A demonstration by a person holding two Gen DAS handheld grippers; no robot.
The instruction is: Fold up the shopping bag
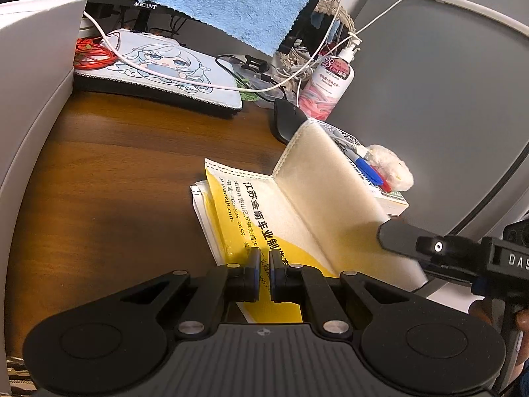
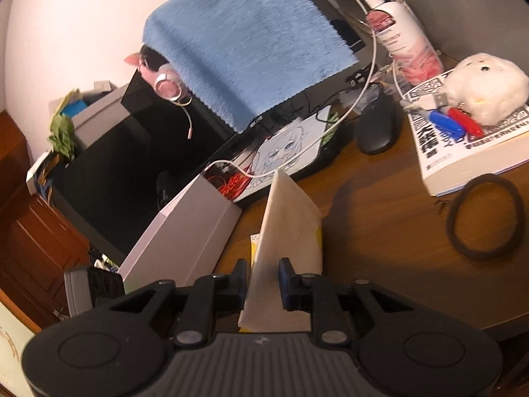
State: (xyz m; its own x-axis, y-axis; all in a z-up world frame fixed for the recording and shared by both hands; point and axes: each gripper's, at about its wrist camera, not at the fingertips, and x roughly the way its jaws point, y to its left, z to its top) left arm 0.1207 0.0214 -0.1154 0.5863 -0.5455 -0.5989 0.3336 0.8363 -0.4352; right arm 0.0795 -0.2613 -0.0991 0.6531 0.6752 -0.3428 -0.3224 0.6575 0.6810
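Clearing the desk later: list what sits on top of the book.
On the book lie a white plush toy, a blue pen, a red pen and a USB plug. Whatever the toy covers is hidden.

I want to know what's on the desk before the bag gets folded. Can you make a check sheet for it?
Surface: brown wooden desk, partly bare.
Job's things: yellow and white bag lies on the desk, one flap raised.
Clutter: mouse, bottle, book, plush, pens, hair band, mousepad, grey box.
Grippers: left gripper shut, pressing the bag down; right gripper has the flap between its fingers, pads not pressing.
Cables: white cable crosses the mousepad; red wire beside it.
Surroundings: monitor behind, blue towel draped over it.
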